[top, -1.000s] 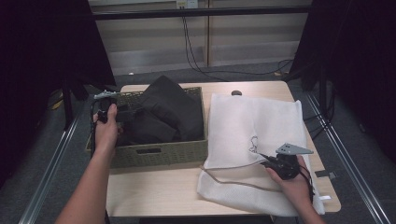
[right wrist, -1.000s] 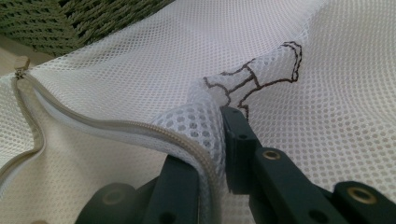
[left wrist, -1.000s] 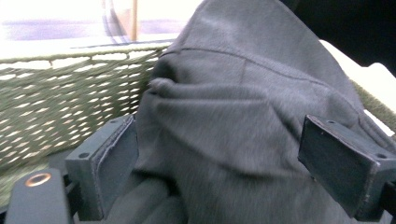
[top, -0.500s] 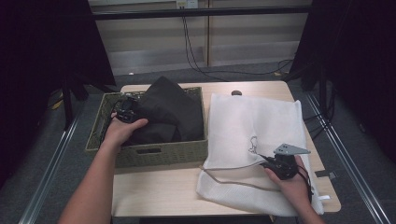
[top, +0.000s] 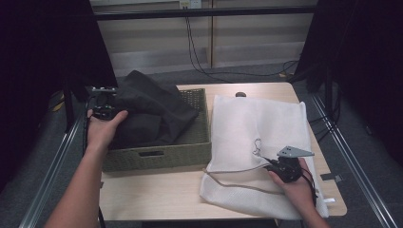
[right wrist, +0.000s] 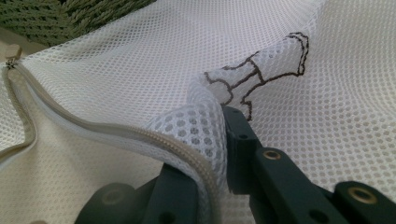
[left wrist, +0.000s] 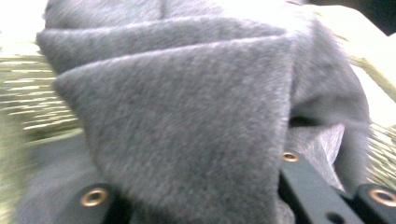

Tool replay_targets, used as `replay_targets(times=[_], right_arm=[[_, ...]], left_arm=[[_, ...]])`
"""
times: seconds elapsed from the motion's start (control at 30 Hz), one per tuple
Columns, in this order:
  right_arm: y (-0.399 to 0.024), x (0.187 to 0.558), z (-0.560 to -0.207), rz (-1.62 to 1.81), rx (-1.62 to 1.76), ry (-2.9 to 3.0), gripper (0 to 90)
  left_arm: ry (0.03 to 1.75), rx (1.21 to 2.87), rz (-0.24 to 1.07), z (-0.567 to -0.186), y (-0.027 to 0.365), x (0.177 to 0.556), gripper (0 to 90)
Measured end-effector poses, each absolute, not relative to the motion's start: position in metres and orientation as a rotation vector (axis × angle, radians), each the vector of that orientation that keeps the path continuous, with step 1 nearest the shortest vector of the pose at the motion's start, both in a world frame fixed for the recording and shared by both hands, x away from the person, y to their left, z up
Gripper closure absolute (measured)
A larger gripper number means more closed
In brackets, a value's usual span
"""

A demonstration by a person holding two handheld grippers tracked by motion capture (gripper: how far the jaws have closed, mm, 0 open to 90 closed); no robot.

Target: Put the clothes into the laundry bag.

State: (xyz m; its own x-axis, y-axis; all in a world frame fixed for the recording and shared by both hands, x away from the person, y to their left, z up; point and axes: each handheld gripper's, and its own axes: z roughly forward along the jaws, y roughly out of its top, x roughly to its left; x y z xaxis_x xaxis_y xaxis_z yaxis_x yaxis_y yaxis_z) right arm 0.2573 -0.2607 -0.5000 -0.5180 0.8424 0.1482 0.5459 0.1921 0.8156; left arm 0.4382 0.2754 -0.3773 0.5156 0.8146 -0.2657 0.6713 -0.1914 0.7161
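In the high view, the left gripper (top: 103, 110) sits at the left edge of the frame, at the near left corner of the basket (top: 157, 154). Its jaws have just been closing, and a fold of the dark cloth (top: 152, 111) lies between them; in the left gripper view the cloth (left wrist: 187, 116) is bunched between the two black jaws, which pinch it. The rest of the cloth is heaped in the basket at centre left and rises above its rim.

At lower right, the right gripper (top: 271, 164) rests on the white mesh bag (top: 259, 118), which lies flat on the table (top: 152, 194). In the right gripper view its jaws are clamped on a raised fold of the bag (right wrist: 116, 70) at the zipper (right wrist: 84, 126).
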Motion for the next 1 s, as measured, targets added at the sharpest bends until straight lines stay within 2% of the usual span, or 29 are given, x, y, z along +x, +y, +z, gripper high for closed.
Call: replay_targets(times=[0.07, 0.1, 0.2, 0.23, 0.37, 0.43, 0.47, 0.53, 0.57, 0.6, 0.67, 0.7, 0.77, 0.83, 0.97, 1.0], right_arm=[[-0.260, 0.257, -0.500, 1.243, 1.310, 2.141, 84.2], [-0.260, 0.258, -0.500, 1.244, 1.306, 2.142, 84.2], [-0.260, 0.258, -0.500, 1.249, 1.310, 2.138, 84.2], [-0.259, 0.258, -0.500, 1.249, 1.311, 2.140, 84.2], [-0.259, 0.259, -0.501, 1.252, 1.314, 2.140, 84.2], [-0.259, 0.259, -0.501, 1.249, 1.305, 2.146, 84.2], [-0.259, 0.259, -0.501, 1.250, 1.305, 2.147, 84.2], [-0.259, 0.259, -0.501, 1.255, 1.312, 2.147, 84.1], [-0.259, 0.259, -0.501, 1.252, 1.305, 2.153, 84.0], [-0.259, 0.259, -0.501, 1.252, 1.305, 2.153, 84.0], [-0.259, 0.259, -0.501, 1.254, 1.302, 2.155, 83.9], [-0.260, 0.258, -0.501, 1.252, 1.301, 2.157, 83.8], [-0.260, 0.258, -0.502, 1.250, 1.297, 2.156, 83.6], [-0.260, 0.258, -0.502, 1.253, 1.298, 2.160, 83.3], [-0.261, 0.258, -0.502, 1.254, 1.299, 2.159, 83.0], [-0.261, 0.258, -0.503, 1.249, 1.302, 2.161, 82.7]], left_arm=[[1.176, 1.943, 0.118, -0.386, 0.264, 0.441, 62.8], [1.129, 1.997, 0.044, -0.394, 0.249, 0.442, 55.0], [1.042, 2.067, 0.000, -0.398, 0.232, 0.442, 50.6], [0.971, 2.082, -0.033, -0.398, 0.217, 0.441, 42.6], [0.899, 1.981, -0.096, -0.395, 0.205, 0.443, 34.5], [0.892, 1.951, -0.092, -0.394, 0.195, 0.445, 19.9], [0.900, 1.976, -0.075, -0.395, 0.187, 0.446, 19.9], [0.926, 2.104, -0.025, -0.403, 0.172, 0.448, 11.3], [0.980, 2.248, 0.039, -0.416, 0.161, 0.451, 4.6], [0.980, 2.248, 0.039, -0.416, 0.161, 0.451, 2.4], [1.132, 2.359, 0.154, -0.426, 0.160, 0.457, 0.4], [1.238, 2.340, 0.242, -0.428, 0.167, 0.463, 0.0], [1.262, 2.321, 0.270, -0.426, 0.172, 0.465, 0.0], [1.311, 2.314, 0.363, -0.420, 0.186, 0.468, 0.0], [1.350, 2.306, 0.396, -0.419, 0.201, 0.473, 0.0], [1.400, 2.292, 0.344, -0.427, 0.213, 0.478, 0.0]])
